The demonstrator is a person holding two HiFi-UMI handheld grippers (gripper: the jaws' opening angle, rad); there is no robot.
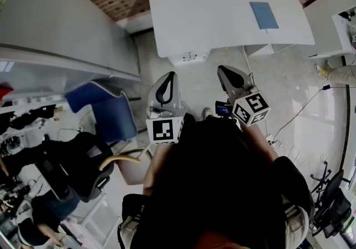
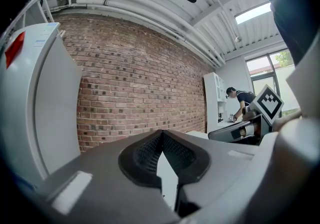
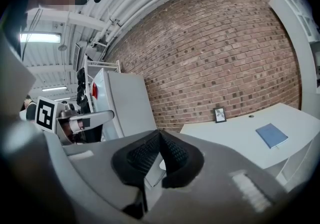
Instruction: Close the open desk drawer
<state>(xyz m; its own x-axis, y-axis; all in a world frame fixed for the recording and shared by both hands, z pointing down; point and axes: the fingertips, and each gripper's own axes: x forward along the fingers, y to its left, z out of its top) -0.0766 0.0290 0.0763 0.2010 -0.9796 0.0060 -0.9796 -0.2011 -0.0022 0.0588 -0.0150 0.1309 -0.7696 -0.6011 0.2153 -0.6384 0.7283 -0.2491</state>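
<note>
You hold both grippers closed and empty before a white desk (image 1: 222,14).
Your left gripper (image 1: 168,78) and right gripper (image 1: 225,73) sit side by side, jaws pressed together on nothing. The desk drawer (image 1: 189,56) shows at 12 o'clock, well apart from them, under the white desk's near edge. A blue notebook (image 1: 263,15) lies at 2 o'clock.

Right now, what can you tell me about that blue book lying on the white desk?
The blue book is a thin, closed rectangle with a plain cover. It lies flat on the white desk, toward its right side in the head view. Nothing rests on it; only the desktop touches it.
</note>
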